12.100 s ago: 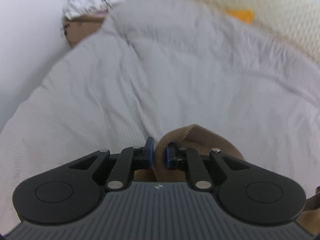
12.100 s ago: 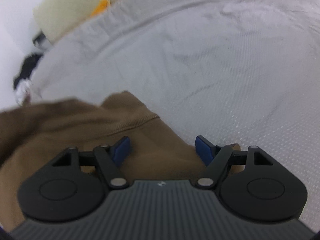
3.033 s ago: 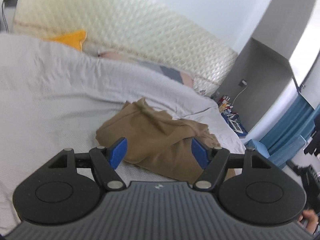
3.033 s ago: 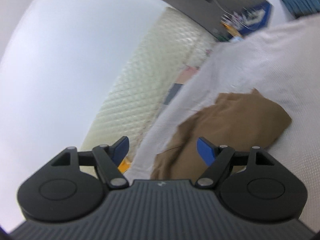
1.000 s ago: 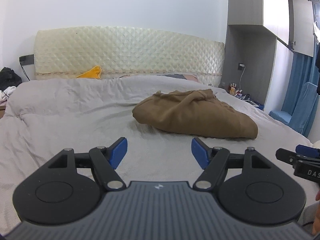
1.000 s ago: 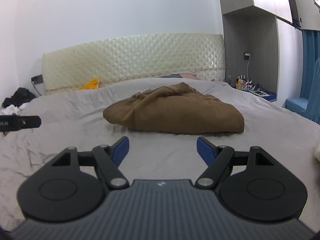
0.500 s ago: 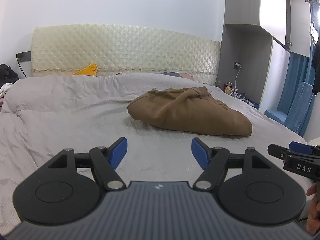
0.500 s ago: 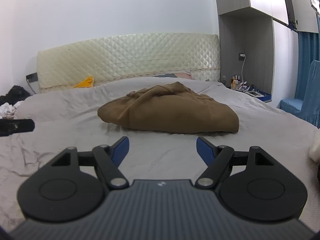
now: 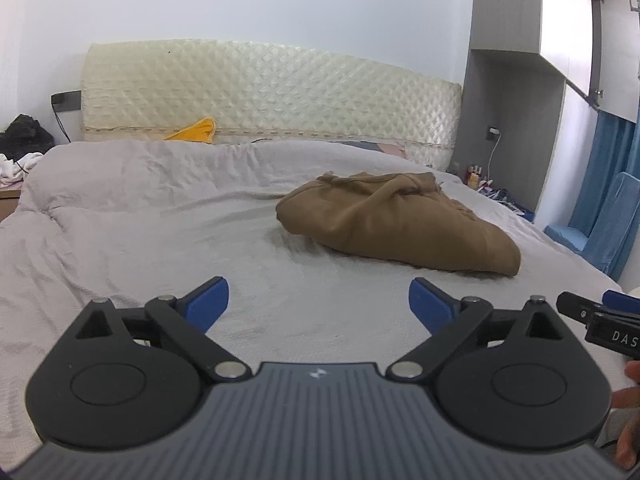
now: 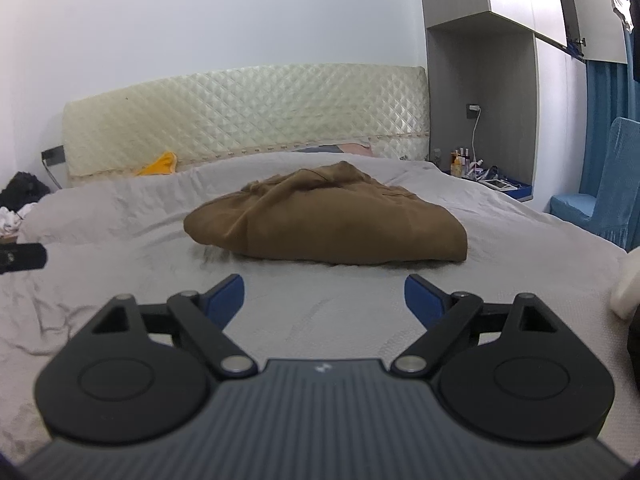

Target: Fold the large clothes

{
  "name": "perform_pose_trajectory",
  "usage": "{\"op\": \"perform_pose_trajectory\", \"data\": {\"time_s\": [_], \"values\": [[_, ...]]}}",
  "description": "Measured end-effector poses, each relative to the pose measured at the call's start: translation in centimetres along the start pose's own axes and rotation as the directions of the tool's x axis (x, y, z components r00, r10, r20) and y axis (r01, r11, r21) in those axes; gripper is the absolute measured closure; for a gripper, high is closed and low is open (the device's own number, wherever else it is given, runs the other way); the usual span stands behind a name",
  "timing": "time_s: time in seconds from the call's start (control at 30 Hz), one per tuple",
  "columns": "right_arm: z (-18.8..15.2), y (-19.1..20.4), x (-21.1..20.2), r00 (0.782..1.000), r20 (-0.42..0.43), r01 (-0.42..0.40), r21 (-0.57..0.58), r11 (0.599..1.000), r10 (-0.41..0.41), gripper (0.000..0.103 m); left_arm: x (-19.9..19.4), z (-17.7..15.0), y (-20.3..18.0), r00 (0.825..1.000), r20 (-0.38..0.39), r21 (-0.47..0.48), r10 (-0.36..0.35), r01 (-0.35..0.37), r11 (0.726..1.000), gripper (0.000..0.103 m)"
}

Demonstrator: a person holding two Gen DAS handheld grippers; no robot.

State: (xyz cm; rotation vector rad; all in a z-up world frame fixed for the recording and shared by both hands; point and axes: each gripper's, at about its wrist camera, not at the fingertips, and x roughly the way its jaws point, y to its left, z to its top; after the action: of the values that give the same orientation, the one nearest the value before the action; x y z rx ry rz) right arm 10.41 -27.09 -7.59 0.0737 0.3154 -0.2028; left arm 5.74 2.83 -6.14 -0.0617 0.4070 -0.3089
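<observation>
Basically both tools idle at the near edge of the bed point(image 9: 120, 216), nothing held. Left gripper point(image 9: 318, 300): jaws have just been opening, now spread wide, only bare sheet between them. Right gripper point(image 10: 324, 296): same, jaws just opened further, empty, aimed at the garment point(image 10: 332, 220).

Garment sits mid-bed, well apart from both tools, right of centre in the left view, dead ahead in the right view. It reads as a folded brown bundle, a bit lumpy on top toward the headboard point(image 9: 272, 92). The fold looks done, or nearly.

If any step remains, I'd judge it a tidy-up: come in low from both ends, pinch the loose top ridge, lay it flat, don't drag the sheet. Otherwise hold off and leave it.

Versus twelve seconds ago: then the left jaws were nearly closed at the cloth and the right hung right over it; now both are backed off and the bundle lies alone.
</observation>
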Motion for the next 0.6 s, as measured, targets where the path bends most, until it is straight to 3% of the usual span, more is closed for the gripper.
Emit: {"op": "perform_pose_trajectory", "data": {"time_s": [0.6], "values": [[-0.13, -0.38, -0.07, 1.000, 0.012, 0.024, 0.015, 1.000, -0.024, 0.014, 0.20, -0.43, -0.43, 0.999, -0.043, 0.002, -0.028, 0.028, 1.000, 0.004]]}}
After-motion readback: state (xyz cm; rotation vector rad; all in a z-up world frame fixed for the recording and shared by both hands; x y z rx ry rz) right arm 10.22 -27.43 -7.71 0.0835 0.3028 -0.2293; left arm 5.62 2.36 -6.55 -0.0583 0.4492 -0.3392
